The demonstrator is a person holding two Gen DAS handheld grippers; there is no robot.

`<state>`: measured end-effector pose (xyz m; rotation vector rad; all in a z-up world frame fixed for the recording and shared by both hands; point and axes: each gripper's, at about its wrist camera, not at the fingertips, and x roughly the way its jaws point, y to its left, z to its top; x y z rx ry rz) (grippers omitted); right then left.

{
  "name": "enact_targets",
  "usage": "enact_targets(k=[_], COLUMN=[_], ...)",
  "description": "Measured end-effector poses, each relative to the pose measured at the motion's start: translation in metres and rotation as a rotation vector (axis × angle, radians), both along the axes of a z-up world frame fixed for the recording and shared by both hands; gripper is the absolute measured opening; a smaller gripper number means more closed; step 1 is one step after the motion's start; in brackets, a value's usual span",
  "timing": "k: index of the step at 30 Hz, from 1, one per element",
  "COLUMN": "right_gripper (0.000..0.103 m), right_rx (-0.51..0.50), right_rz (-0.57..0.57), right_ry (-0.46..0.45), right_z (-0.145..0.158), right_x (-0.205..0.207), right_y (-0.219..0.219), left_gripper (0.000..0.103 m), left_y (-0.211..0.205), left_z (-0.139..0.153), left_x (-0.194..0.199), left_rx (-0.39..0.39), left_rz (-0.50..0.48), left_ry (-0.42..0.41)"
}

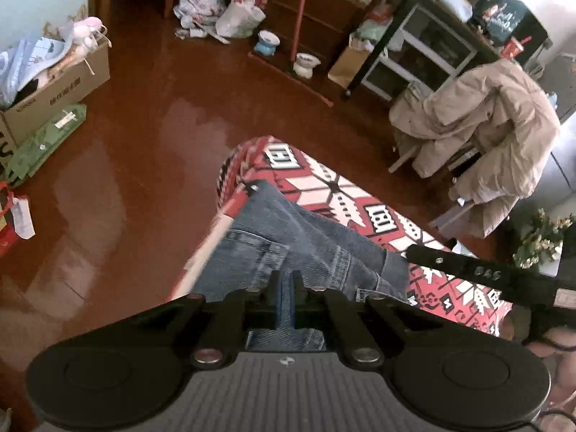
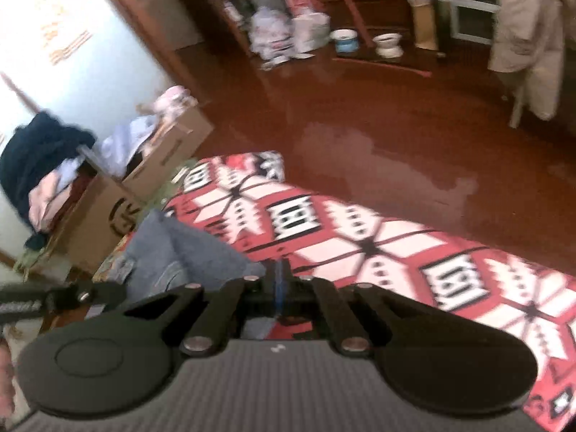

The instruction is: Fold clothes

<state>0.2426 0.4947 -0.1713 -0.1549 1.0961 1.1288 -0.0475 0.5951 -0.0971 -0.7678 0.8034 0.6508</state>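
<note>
Between the closed jaws of the left gripper [image 1: 286, 280] a fold of the blue jeans [image 1: 288, 237] is pinched; the denim runs forward from its fingertips, bunched along the near edge of the red patterned table cover [image 1: 360, 194]. To its right, the right gripper [image 2: 277, 273] is likewise clamped, with a thin blue strip of denim showing between its fingers, the rest of the jeans heaped to its left. Both hands seem to be mid-fold, carrying an edge of the jeans. Next, I judge, the held edge needs laying flat over the cover, aligned, before either grip lets go.
</note>
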Motion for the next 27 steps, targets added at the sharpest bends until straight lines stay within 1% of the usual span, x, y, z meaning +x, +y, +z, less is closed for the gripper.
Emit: enact_targets(k=[1,3,5,6,10,12,13,14,16,18,19,20,21,24,27], right_gripper=[0.002,0.003,0.003,0.004,0.005,0.005,0.001,0.000,0.000,0.000,0.000,0.000,0.000,0.003,0.003], right_rx=[0.012,0.026,0.039,0.048,0.049,0.026,0.020,0.014,0.004,0.003,-0.003,-0.018,-0.023,-0.014,0.022], right_rz=[0.009,0.067,0.129,0.154,0.251,0.284,0.282,0.279,0.262,0.223,0.206,0.189,0.178,0.102,0.132], right_ry=[0.006,-0.017,-0.039,-0.034,-0.027,-0.031,-0.036,-0.040,-0.039,-0.014,-0.031,-0.067,-0.082,-0.043,-0.033], right_z=[0.005,0.017,0.029,0.031,0.026,0.014,0.008,0.003,-0.006,-0.007,-0.007,-0.007,-0.007,0.001,0.013], right_x=[-0.001,-0.015,-0.032,-0.041,-0.078,-0.091,-0.090,-0.089,-0.085,-0.074,-0.073,-0.072,-0.070,-0.061,-0.065], right_y=[-0.001,0.005,0.012,0.017,0.045,0.059,0.061,0.063,0.067,0.069,0.070,0.072,0.073,0.068,0.066], left_gripper=[0.003,0.000,0.000,0.000,0.000,0.001,0.001,0.001,0.001,0.001,0.002,0.002,0.001,0.001,0.001], left_y=[0.001,0.004,0.005,0.004,0.000,-0.001,-0.001,0.000,0.001,0.000,-0.001,-0.003,-0.004,-0.011,-0.022], left_z=[0.002,0.005,0.003,-0.001,-0.018,-0.023,-0.024,-0.024,-0.025,-0.025,-0.024,-0.023,-0.021,-0.015,-0.011], left_x=[-0.005,-0.014,-0.017,-0.016,-0.014,-0.015,-0.017,-0.018,-0.022,-0.027,-0.030,-0.033,-0.037,-0.051,-0.064], left_rx=[-0.002,-0.014,-0.019,-0.022,-0.024,-0.013,-0.018,-0.025,-0.033,-0.035,-0.038,-0.042,-0.043,-0.055,-0.096], left_rz=[0.007,0.022,0.021,0.016,-0.012,-0.022,-0.018,-0.014,-0.007,-0.003,0.000,0.003,0.007,0.018,0.024], left_ry=[-0.008,-0.024,-0.013,-0.001,0.040,0.043,0.038,0.032,0.023,0.022,0.024,0.027,0.030,0.030,-0.006])
